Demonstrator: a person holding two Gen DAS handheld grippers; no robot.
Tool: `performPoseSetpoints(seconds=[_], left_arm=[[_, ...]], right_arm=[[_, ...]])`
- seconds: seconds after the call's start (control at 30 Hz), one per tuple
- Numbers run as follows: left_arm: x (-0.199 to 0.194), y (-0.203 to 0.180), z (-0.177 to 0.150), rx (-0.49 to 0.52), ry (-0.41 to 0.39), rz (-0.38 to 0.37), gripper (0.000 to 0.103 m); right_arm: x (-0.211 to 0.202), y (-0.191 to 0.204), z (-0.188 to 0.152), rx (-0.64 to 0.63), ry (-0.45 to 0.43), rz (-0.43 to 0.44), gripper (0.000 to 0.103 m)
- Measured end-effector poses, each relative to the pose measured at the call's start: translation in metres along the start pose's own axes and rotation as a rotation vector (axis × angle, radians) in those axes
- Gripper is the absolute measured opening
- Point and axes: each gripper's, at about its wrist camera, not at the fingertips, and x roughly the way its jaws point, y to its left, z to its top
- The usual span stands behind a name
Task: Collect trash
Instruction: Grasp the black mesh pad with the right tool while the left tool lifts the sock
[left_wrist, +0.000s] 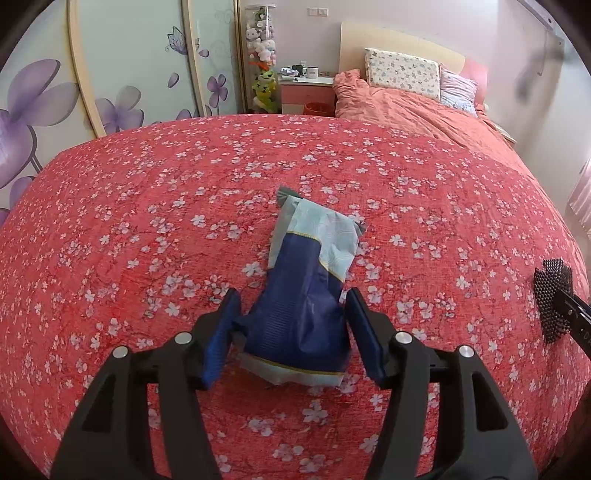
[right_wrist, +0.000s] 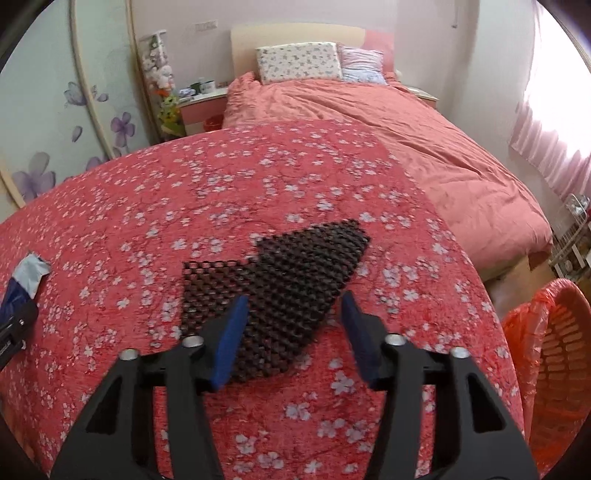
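left tool (left_wrist: 291, 299) tilted down, jaws apart astride blue-and-white wrapper (left_wrist: 306, 295) lying on the floral cloth (left_wrist: 147, 221), pads not clearly pressing | right tool (right_wrist: 293, 301) tilted down, jaws apart over black mesh scrap (right_wrist: 288, 280) | orange lined bin (right_wrist: 554, 350) far right

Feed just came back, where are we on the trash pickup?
Nothing looks binned yet, though the inside of the orange bin is barely visible. In hand: left gripper straddles the blue wrapper, apparently not clamped; right gripper straddles the black mesh piece, pads apart. Left: grip both, drop them in the bin.
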Motion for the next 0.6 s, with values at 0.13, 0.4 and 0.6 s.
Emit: performPoseSetpoints(seconds=[0.13, 0.4, 0.6], left_arm=[[0.0000, 0.0000, -0.0001, 0.000, 0.000, 0.000, 0.059], [0.0000, -0.0011, -0.0002, 0.000, 0.000, 0.000, 0.059], [0.0000, -0.0012, -0.0003, 0.000, 0.000, 0.000, 0.060]], right_arm=[[-0.0048, 0.0007, -0.0021, -0.018, -0.013, 0.030, 0.022], [-0.0102, 0.0041, -0.0045, -0.034, -0.017, 0.051, 0.015], [-0.0074, 0.0084, -0.0026, -0.043, -0.006, 0.033, 0.019]])
